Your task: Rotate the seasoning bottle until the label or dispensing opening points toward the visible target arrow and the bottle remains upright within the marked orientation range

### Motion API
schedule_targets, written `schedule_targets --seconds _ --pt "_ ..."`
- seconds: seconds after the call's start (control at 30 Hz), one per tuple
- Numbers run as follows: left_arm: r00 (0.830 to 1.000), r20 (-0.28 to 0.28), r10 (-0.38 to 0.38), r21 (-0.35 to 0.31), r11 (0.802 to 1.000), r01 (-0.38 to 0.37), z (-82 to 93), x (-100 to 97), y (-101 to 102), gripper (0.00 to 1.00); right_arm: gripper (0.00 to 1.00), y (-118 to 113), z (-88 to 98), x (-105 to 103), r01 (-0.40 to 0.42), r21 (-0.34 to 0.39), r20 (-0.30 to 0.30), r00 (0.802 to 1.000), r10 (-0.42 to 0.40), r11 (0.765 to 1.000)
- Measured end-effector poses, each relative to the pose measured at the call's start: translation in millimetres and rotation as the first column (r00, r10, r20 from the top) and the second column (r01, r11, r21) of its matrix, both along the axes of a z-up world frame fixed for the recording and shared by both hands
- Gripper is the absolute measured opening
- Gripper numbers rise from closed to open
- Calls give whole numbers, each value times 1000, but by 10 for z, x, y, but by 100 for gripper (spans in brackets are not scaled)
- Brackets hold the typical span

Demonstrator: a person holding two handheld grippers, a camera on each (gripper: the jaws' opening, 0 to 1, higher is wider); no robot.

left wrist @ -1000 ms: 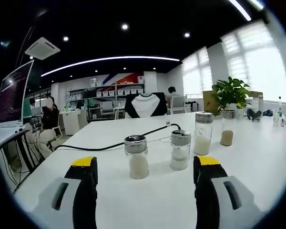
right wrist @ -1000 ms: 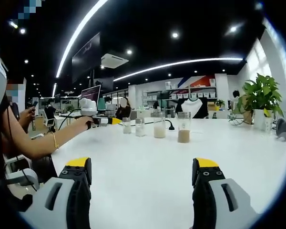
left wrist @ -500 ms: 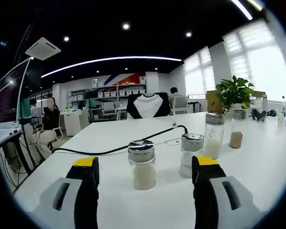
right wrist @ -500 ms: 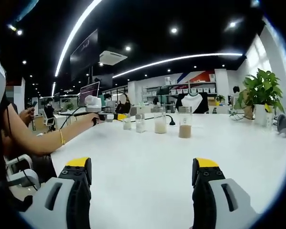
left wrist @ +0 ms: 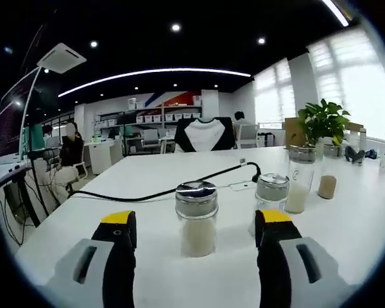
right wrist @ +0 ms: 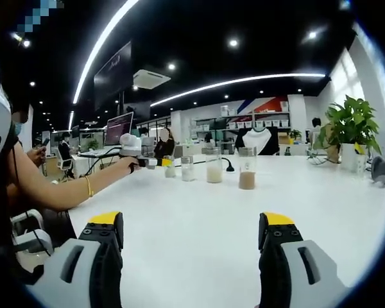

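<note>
Left gripper (left wrist: 194, 234), jaws spread and empty, has closed in on the nearest seasoning bottle (left wrist: 196, 218), now upright between its tips beside the black cable (left wrist: 147, 194), ready for grasping; right gripper (right wrist: 190, 236) idles open.

Four seasoning bottles stand on the white table (left wrist: 346, 224): two short shakers (left wrist: 196, 218) (left wrist: 271, 192) and two taller jars (left wrist: 299, 179) (left wrist: 329, 176). One black cable (left wrist: 160, 192) crosses the table. One potted plant (left wrist: 322, 122) stands at its far edge.
</note>
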State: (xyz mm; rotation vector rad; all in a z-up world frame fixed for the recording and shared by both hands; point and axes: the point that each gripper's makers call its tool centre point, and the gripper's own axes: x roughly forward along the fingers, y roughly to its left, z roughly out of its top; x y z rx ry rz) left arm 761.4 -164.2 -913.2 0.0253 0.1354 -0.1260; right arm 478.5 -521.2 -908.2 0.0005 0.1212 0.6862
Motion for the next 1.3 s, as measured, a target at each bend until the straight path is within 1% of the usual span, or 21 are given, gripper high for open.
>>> schedule_targets --seconds 0.13,0.17,0.27,0.43,0.5,0.6,0.63,0.67,0.7,0.77,0.87,0.97,1.03,1.1,1.13,1.2,1.3 --pt "999 42 12 -14 1000 -11 41 81 2 63 88 50 40 19 -7 15 -1 1000 7 1000" --pt "999 41 15 -15 1000 -14 39 81 -3 61 88 61 59 23 -8 23 1 1000 8 1000" --pt "999 30 10 4 1000 -10 16 89 -48 61 88 98 101 44 -10 32 13 1000 9 999" --pt "1000 29 12 20 1000 -13 -12 102 -62 60 88 169 66 50 -30 25 3 1000 30 999" --pt "1000 25 17 24 1000 -18 -47 125 -49 60 88 179 76 54 -29 30 5 1000 29 999" --pt "1000 23 17 24 1000 -18 -125 164 -23 56 88 188 98 60 -28 37 8 1000 27 999" --pt "1000 3 14 21 1000 -14 -180 175 -18 55 88 193 106 67 -26 38 8 1000 26 999" --pt "1000 -1 19 23 1000 -19 -200 191 -6 55 88 202 108 75 -26 40 6 1000 26 999" --pt "1000 1 19 24 1000 -19 -197 193 -5 55 88 213 108 77 -30 40 6 1000 29 999" --pt "1000 25 10 10 1000 -10 -153 200 -25 55 88 237 106 76 -38 37 7 999 37 999" --pt "999 38 19 12 1000 -20 -129 236 8 55 88 276 85 70 -47 41 1 999 47 998" --pt "999 48 14 5 1000 -14 -113 211 -28 55 88 318 63 55 -56 58 -7 998 56 997" --pt "999 51 -9 -22 1000 10 -111 253 -37 54 88 337 54 44 -60 67 -9 998 61 996" --pt "998 51 -44 -35 998 46 -101 214 -143 54 88 350 48 34 -63 78 -13 998 64 995" --pt "998 52 -45 -35 998 47 -97 207 -154 54 88 352 41 31 -63 78 -16 998 64 995" --pt "998 50 -45 -27 999 47 -102 277 -100 54 88 355 27 30 -62 76 -19 998 64 995" --pt "998 46 -37 -19 999 38 -111 267 -60 50 88 365 24 21 -67 73 -21 997 69 995"
